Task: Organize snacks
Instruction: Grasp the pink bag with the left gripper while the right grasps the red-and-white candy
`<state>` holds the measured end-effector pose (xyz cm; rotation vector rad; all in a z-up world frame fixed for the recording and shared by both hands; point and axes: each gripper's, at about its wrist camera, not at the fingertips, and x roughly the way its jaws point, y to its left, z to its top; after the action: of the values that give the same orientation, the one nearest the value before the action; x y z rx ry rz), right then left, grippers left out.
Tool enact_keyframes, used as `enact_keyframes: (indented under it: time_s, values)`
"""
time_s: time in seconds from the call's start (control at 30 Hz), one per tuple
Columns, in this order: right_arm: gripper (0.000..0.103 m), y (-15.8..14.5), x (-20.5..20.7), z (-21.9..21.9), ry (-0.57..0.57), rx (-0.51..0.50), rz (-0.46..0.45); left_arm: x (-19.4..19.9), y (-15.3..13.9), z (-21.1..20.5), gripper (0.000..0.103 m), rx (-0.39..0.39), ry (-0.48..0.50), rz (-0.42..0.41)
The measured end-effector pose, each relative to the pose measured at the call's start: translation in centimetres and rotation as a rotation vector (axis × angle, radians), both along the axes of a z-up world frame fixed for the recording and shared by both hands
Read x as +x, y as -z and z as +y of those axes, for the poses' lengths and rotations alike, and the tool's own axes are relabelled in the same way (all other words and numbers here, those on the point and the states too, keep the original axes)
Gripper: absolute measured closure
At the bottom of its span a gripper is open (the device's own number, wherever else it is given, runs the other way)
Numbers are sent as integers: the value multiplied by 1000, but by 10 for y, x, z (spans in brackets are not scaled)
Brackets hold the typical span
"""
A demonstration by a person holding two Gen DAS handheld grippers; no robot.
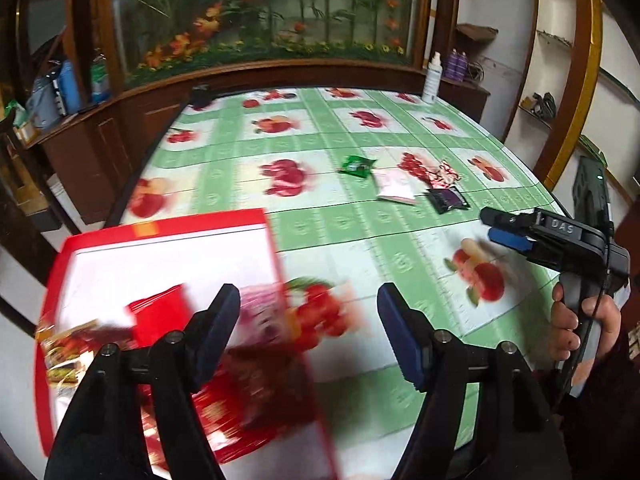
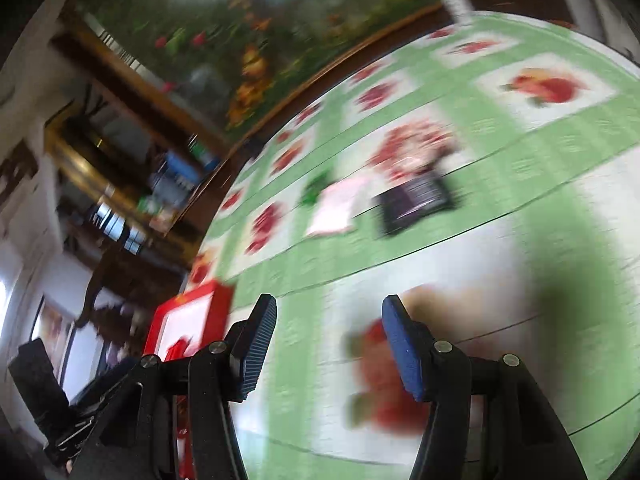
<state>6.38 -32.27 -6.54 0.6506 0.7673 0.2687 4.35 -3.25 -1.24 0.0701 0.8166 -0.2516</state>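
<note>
A red box with a white inside point(image 1: 168, 248) lies at the near left of the table and holds several snack packets, among them a red one point(image 1: 160, 312) and a pink one point(image 1: 264, 312). My left gripper point(image 1: 308, 332) hangs open over the box's right edge, nothing between its fingers. Farther out on the cloth lie a green packet point(image 1: 356, 166), a pink-white packet point(image 1: 394, 186), a dark purple packet point(image 1: 448, 199) and a red-white wrapper point(image 1: 444, 172). My right gripper point(image 2: 328, 344) is open and empty above the cloth, also seen as the right gripper point(image 1: 496, 226) held by a hand point(image 1: 568, 328). The right wrist view is blurred; the purple packet point(image 2: 416, 198) and pink packet point(image 2: 338, 210) lie ahead.
The table wears a green checked cloth with fruit prints point(image 1: 312, 136). A white spray bottle point(image 1: 432, 78) stands at its far right edge. A dark wooden cabinet point(image 1: 120, 128) with a flower display runs behind, and shelves point(image 1: 548, 100) stand at the right.
</note>
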Motion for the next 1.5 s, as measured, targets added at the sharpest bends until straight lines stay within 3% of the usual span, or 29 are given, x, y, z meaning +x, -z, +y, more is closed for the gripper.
enact_keyframes:
  time_s: [0.17,0.33,0.5,0.6,0.7,0.77,0.83,1.1,1.23,1.37,1.5]
  values:
    - [45,-7,20,-36,65,-7,-9,31,4,-36,30,58,-10,54]
    - [45,-12,63,-51,90,6,8,77,-2,-69,30,153,-20,51]
    - [45,3,119,-48,99,7,145,128,8,-90,30,241,-62,83]
    - [45,17,146,-40,108,-18,202,149,13,-91,30,247,-111,104]
    - [48,15,155,-25,68,-93,169,161,17,-94,30,223,-131,137]
    - [67,17,155,-16,40,-159,168,169,22,-100,30,209,-139,158]
    - [72,17,150,-14,14,-192,157,174,26,-112,30,205,-139,168]
    - [72,20,109,-24,-166,-160,112,191,59,-154,30,248,-120,205]
    - [72,20,93,-17,-210,-178,88,179,67,-168,30,266,-44,158]
    - [72,20,80,-15,-229,-173,79,167,66,-162,64,202,26,181]
    - [68,20,64,-12,-251,-179,67,135,67,-152,64,236,86,142]
